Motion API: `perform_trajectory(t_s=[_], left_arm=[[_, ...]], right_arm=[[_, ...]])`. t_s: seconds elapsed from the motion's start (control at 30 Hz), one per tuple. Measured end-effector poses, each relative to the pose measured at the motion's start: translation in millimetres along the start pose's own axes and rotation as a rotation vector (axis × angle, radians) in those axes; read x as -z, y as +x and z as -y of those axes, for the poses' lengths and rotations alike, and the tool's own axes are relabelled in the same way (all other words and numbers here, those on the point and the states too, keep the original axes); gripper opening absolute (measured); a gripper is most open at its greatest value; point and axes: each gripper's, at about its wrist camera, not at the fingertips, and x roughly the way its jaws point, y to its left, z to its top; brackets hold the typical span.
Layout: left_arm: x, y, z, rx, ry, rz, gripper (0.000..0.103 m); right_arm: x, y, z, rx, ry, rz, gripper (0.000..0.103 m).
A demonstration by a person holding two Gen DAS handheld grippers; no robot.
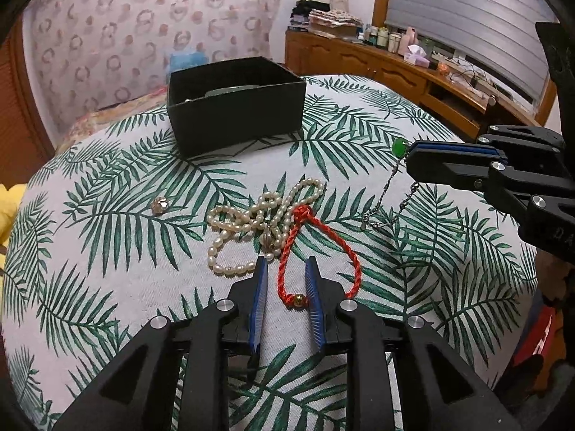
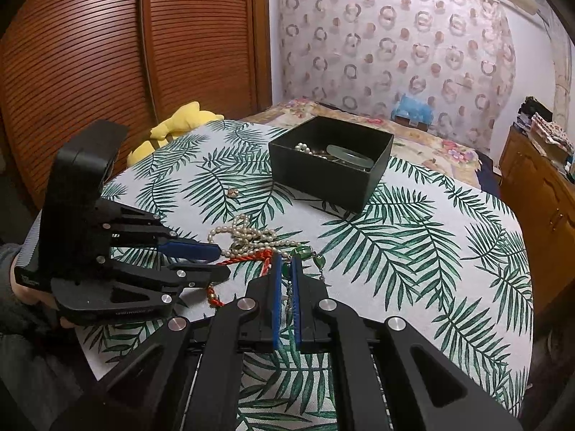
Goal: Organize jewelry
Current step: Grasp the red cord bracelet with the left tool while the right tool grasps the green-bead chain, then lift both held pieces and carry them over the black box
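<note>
Left tool [image 1: 285, 265] spread, fingers straddling lower loop of red cord bracelet [image 1: 316, 251] with gold bead, pads not pressing it; bracelet flat on leaf-print tabletop [image 1: 107, 287], its knot touching tangled pearl necklace [image 1: 248, 222]; right tool [image 2: 286, 262] pressed together on silver chain with green stone [image 1: 399, 147], chain hanging down to tabletop; small gold piece [image 1: 160, 204] apart to left; black box [image 2: 330, 165] beyond, holding pearls and pale bangle [image 2: 346, 154].
</note>
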Motion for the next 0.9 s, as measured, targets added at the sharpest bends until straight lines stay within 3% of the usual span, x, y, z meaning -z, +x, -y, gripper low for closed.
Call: perform_trajectory(t_s=[0.07, 0.13, 0.3, 0.57, 0.9], left_arm=[[0, 0, 1, -0.008, 0.009, 0.003, 0.016], [-1, 0, 1, -0.010, 0.016, 0.004, 0.002], [-3, -7, 2, 0.004, 0.013, 0.030, 0.002], [-22, -39, -1, 0.018, 0.002, 0.136, 0.002], [-50, -55, -15, -0.017, 0.002, 0.212, 0.002]], right_arm=[[0, 0, 0, 0.002, -0.001, -0.001, 0.006], [0, 0, 0, 0.001, -0.001, -0.001, 0.006], [-3, 0, 3, 0.003, -0.001, 0.005, 0.006], [-21, -8, 9, 0.014, -0.016, 0.040, 0.006], [-57, -7, 20, 0.017, -0.026, 0.080, 0.006]])
